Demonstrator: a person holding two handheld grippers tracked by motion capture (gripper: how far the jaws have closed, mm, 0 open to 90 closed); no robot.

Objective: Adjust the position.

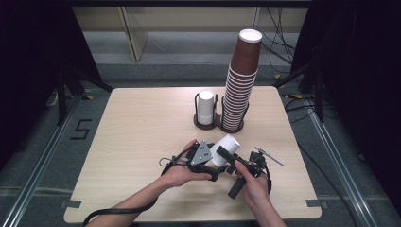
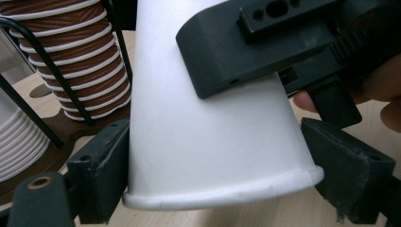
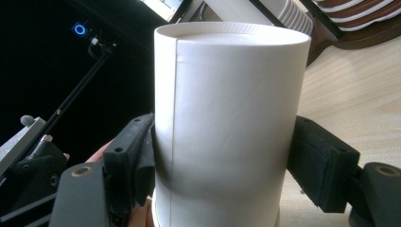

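Table [image 1: 142,142] bare leftward; grippers [image 1: 218,163] clamp cup [image 1: 226,147].

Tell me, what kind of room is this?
Probably a lab or recording studio, not a kitchen: one bare wooden table stands between black curtains, with loose cables on the floor behind and tape markings beside it.

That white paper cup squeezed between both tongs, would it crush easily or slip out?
The white cup looks thin-walled paper, so a hard squeeze would probably dent it. It is likely very light. Its smooth tapered side might slide from the left tongs.
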